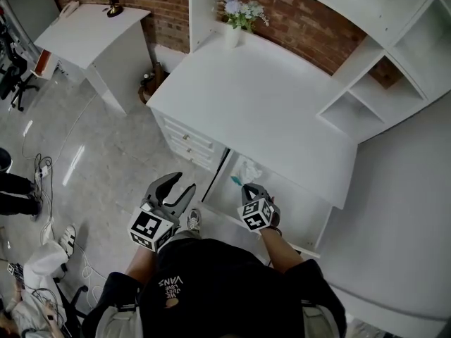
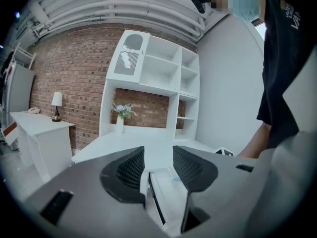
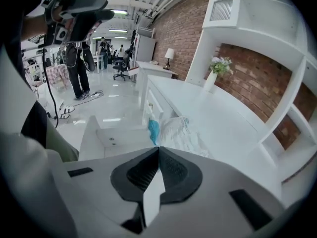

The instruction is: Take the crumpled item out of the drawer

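- A white desk (image 1: 268, 104) with a shelf hutch stands against a brick wall (image 1: 303, 23). A flower vase (image 1: 235, 21) sits at the desk's back edge, and glossy pale floor (image 1: 106, 160) spreads beside the desk.
- A drawer (image 1: 299, 215) stands pulled out under the desk's front edge.
- The crumpled item (image 3: 181, 133), a white bag with a teal patch, is lifted above the drawer at the desk's front edge.
- The right gripper (image 3: 158, 150) has its jaws pressed together on the item's near edge.
- The item's long axis seems to run from the jaws out toward the desk top.
- The left gripper (image 2: 158, 155) is off the desk's front corner, jaws apart and empty.
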{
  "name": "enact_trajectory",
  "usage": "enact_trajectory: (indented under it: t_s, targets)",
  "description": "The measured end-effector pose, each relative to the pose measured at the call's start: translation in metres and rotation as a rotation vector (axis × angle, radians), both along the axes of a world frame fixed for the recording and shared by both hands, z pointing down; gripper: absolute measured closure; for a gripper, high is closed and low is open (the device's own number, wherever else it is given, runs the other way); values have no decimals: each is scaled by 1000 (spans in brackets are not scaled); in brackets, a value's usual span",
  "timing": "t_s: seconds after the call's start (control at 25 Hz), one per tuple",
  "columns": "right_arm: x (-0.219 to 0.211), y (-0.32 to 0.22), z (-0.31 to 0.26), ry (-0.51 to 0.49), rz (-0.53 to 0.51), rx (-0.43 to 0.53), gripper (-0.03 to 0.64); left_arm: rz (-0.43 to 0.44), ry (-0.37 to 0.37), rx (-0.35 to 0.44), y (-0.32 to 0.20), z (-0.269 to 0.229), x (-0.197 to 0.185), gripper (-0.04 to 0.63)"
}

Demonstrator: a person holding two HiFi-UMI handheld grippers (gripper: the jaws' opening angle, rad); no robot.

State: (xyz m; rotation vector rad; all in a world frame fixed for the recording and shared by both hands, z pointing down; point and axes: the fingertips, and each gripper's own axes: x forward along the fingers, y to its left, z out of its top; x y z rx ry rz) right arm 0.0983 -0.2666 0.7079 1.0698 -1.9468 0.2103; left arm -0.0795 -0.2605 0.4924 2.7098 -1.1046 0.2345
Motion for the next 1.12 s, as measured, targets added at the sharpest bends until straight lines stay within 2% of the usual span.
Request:
enact_trajectory:
  t_s: [0.44, 0.84, 1.12]
  targets:
    - [-18, 18, -83, -144, -11, 137, 612, -53, 8, 15, 29, -9, -1, 434]
    - [-18, 49, -165, -325, 8, 251, 612, -93, 3, 33, 61, -20, 1, 434]
    - [-9, 75, -219, -407, -17, 343, 612, -107, -1, 42, 83, -25, 9, 434]
